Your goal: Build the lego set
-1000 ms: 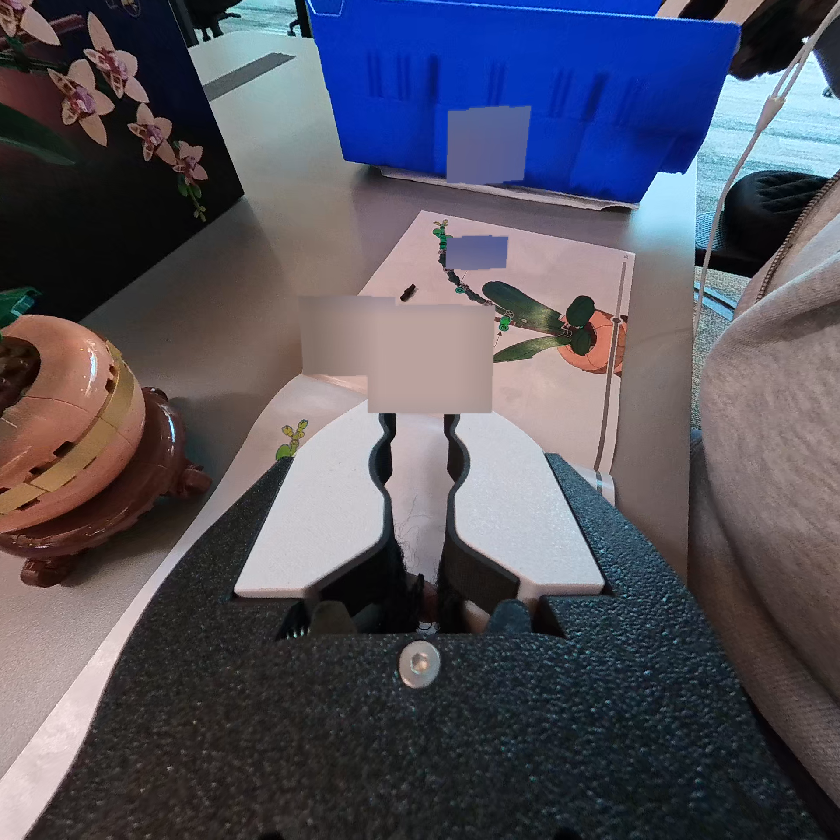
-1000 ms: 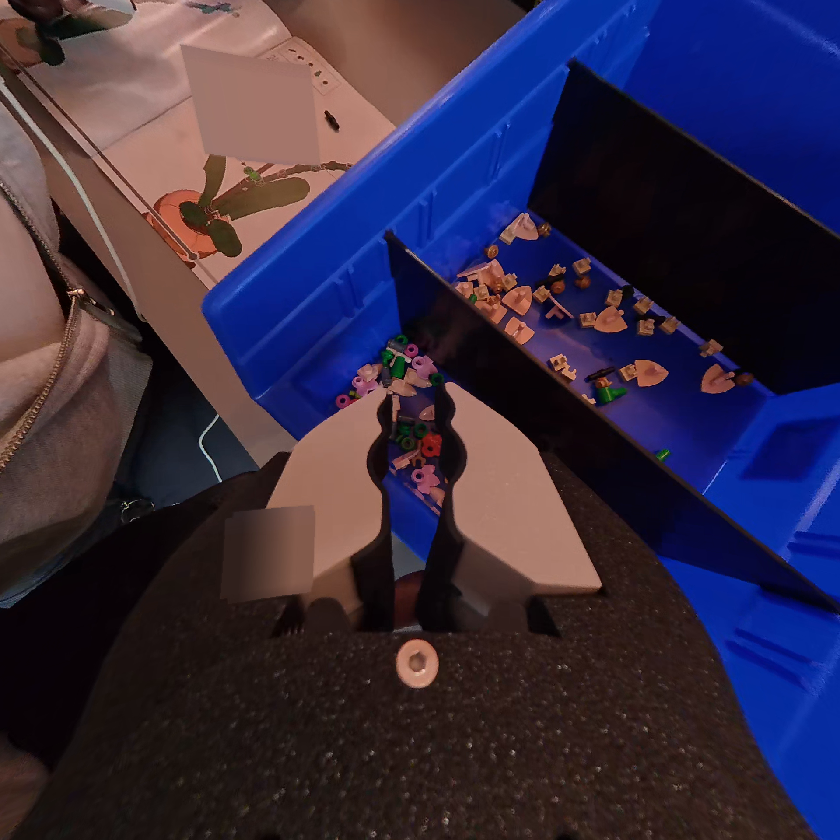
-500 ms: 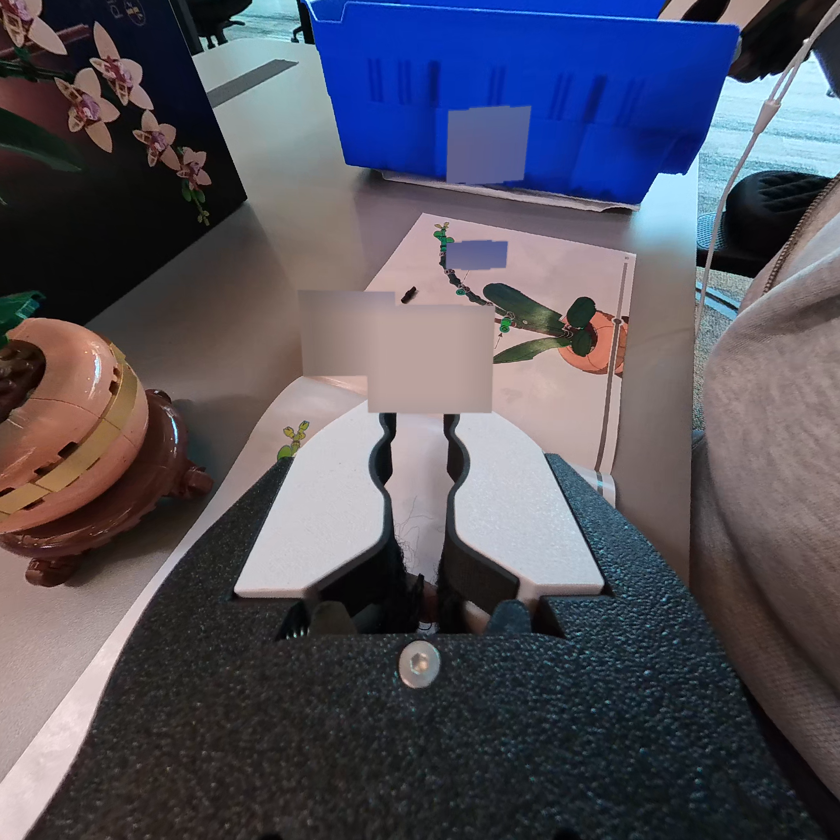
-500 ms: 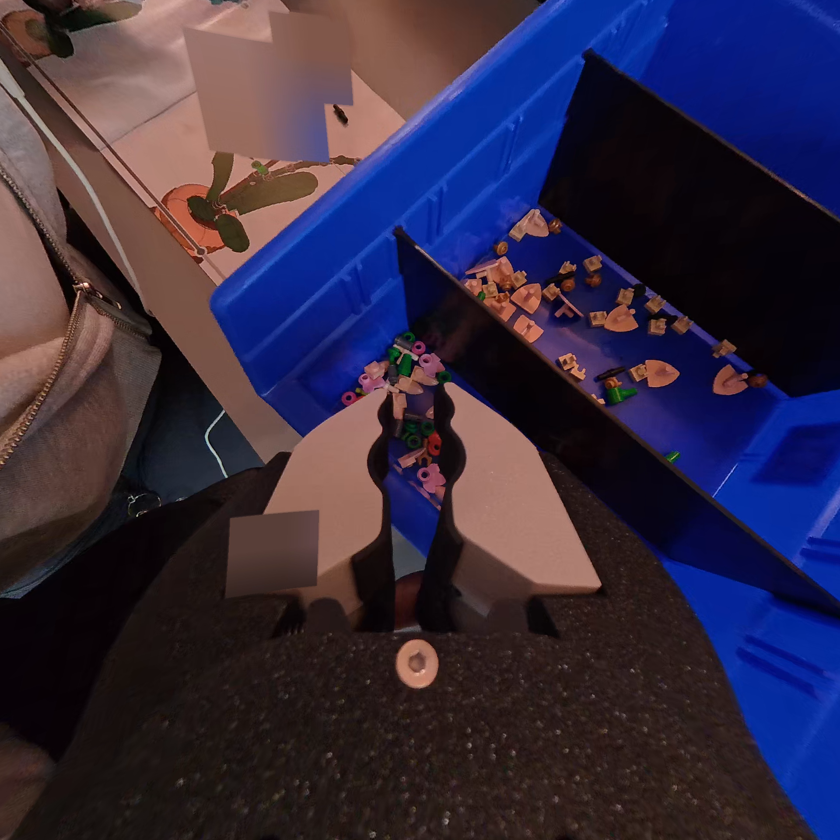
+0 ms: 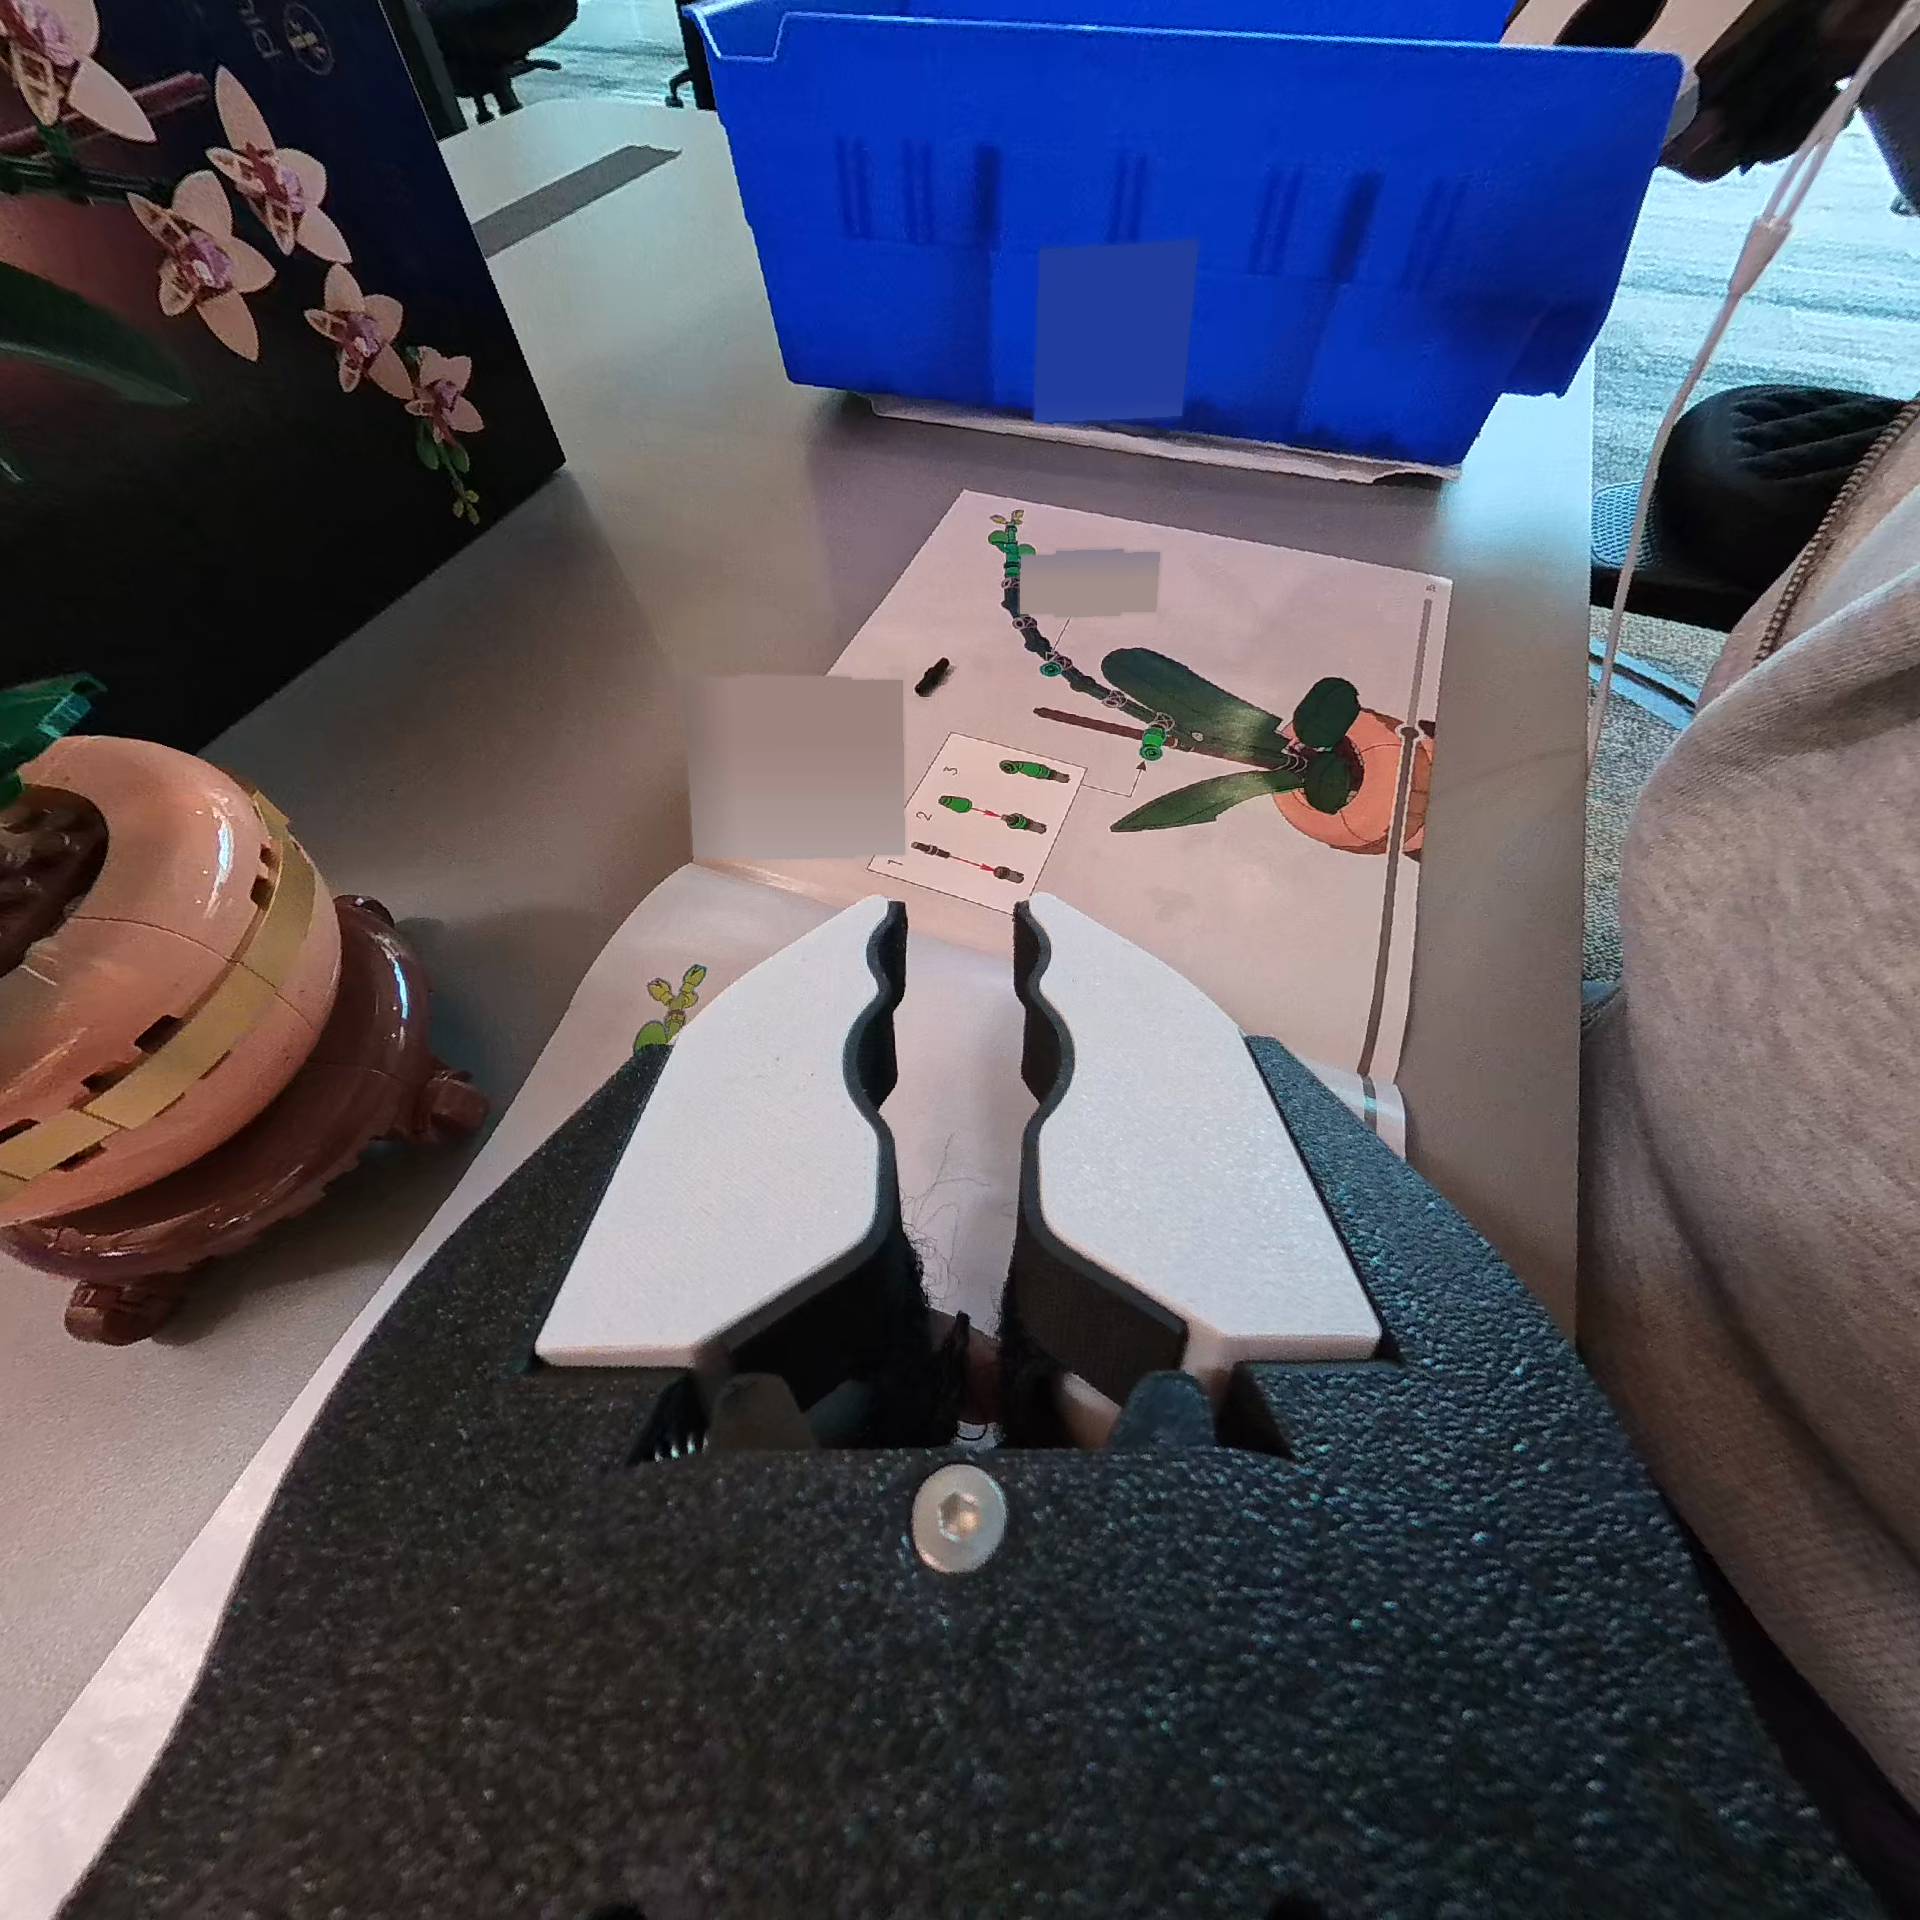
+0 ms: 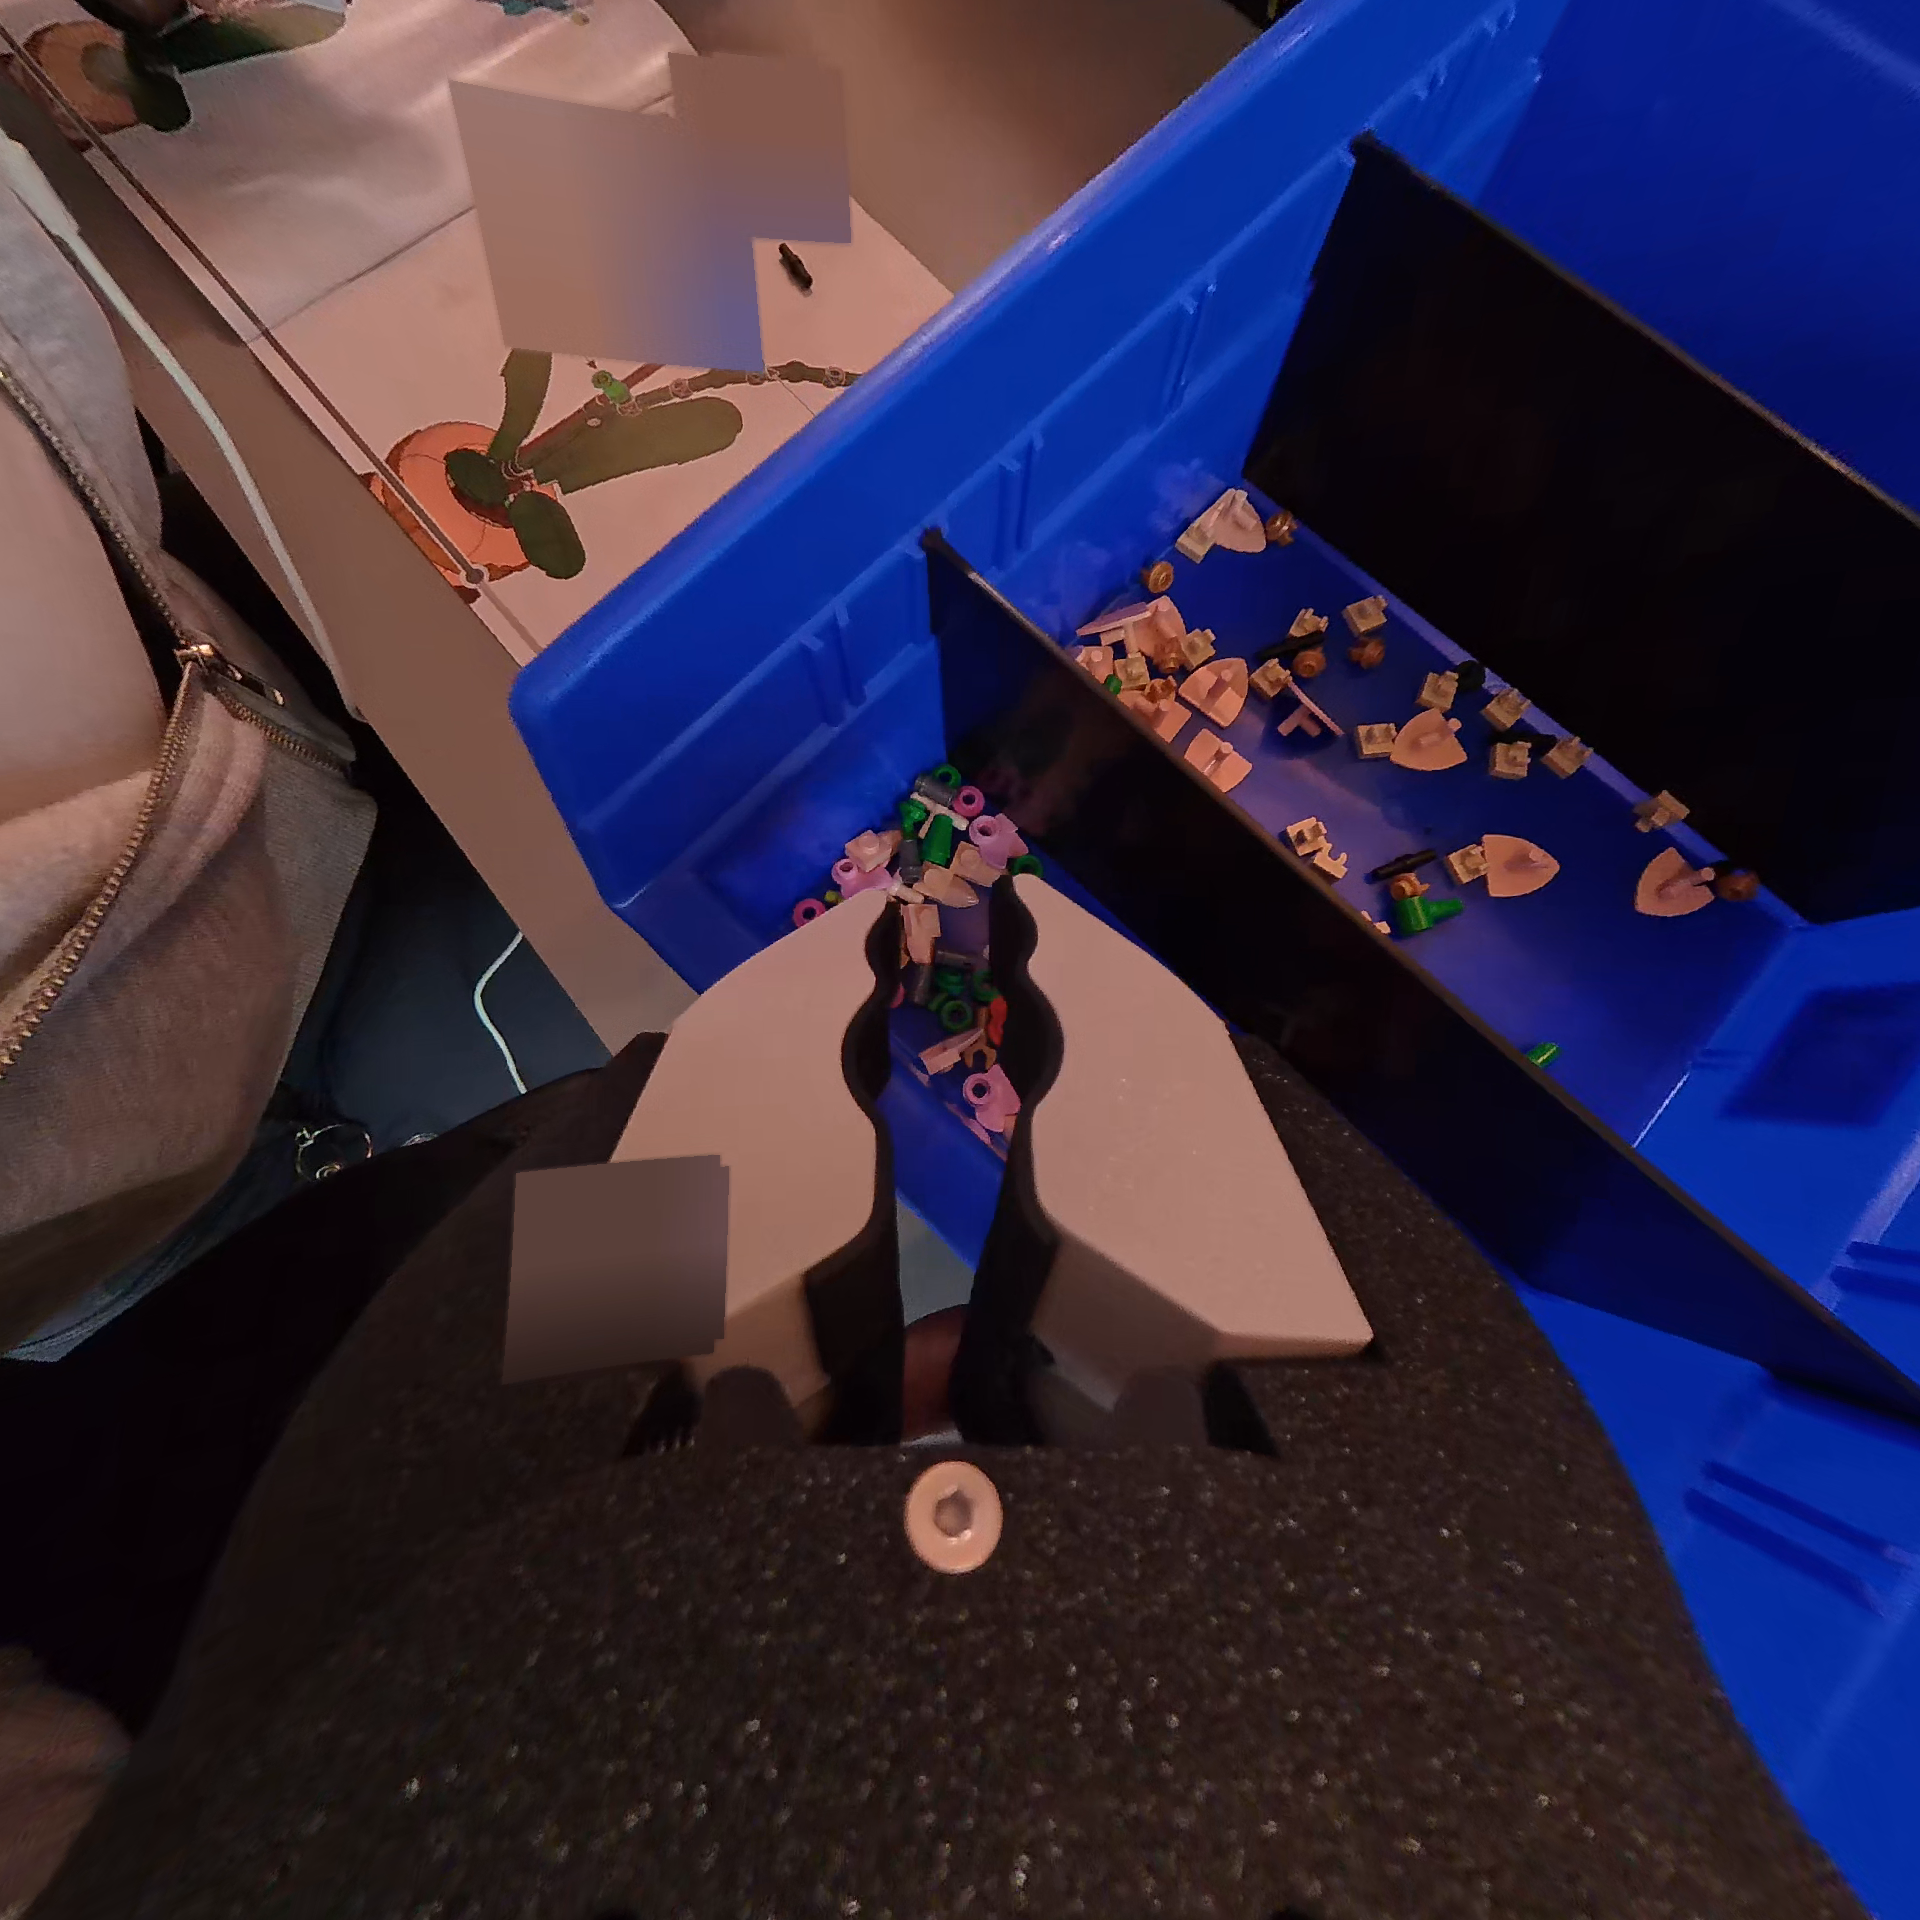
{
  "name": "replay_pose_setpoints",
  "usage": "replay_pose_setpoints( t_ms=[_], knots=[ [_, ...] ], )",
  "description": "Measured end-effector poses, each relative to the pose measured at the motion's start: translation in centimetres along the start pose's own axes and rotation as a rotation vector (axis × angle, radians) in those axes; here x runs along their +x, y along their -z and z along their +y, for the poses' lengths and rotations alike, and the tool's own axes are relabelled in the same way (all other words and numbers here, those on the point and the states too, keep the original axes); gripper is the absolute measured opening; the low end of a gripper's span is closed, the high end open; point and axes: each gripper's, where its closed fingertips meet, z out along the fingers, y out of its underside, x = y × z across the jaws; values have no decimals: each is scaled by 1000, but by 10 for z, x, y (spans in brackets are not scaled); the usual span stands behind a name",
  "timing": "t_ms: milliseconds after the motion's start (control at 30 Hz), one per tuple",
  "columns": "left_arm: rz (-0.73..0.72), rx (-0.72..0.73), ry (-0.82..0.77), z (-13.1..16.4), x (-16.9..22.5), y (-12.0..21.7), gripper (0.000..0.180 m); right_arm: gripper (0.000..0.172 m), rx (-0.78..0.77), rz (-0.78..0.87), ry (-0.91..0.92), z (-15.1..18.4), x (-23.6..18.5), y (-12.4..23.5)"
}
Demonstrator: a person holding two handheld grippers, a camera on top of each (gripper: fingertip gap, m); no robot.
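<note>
- One left gripper (image 5: 959, 914) hangs just above the open instruction booklet (image 5: 1195, 935); its two white fingers (image 5: 748, 1122) stand apart with only the page showing between them, nothing pinched.
- One right gripper (image 6: 951, 894) hangs over the nearest compartment of the blue bin (image 6: 790, 665); its jaws are parted, and the small loose pieces (image 6: 940, 862) seen between them lie on the bin floor below, not gripped.
- One blue bin, with two black dividers (image 6: 1195, 831) in view, which mark off three compartments.
- The nearest compartment holds a heap of tiny pink, green, grey and tan pieces, too many and too overlapped to count.
- The middle compartment holds scattered tan pieces (image 6: 1429, 738), well over twenty, among them several shield-shaped ones, a few black pins and two or three green bits.
- The contents of the far compartment are hidden.
- One small black pin (image 5: 933, 675) lies alone on the booklet page.
- One brick-built flowerpot (image 5: 156, 987), pink with a tan band on a brown base, stands left of the booklet.
- One dark product box (image 5: 239, 416) printed with orchid flowers stands behind the pot; its lettering is cut off at the edge.
- The booklet shows one boxed inset of three numbered steps beside a drawing of the plant.
- A person's grey zipped sleeve (image 5: 1766, 987) is at the right.
</note>
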Motion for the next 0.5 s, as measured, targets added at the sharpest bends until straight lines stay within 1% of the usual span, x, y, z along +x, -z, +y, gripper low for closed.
replay_pose_setpoints(
  t_ms=[500],
  knots=[
    [-4,1,-3,0,0,0,19,15,0,3,3,-1,0,-2]
  ],
)
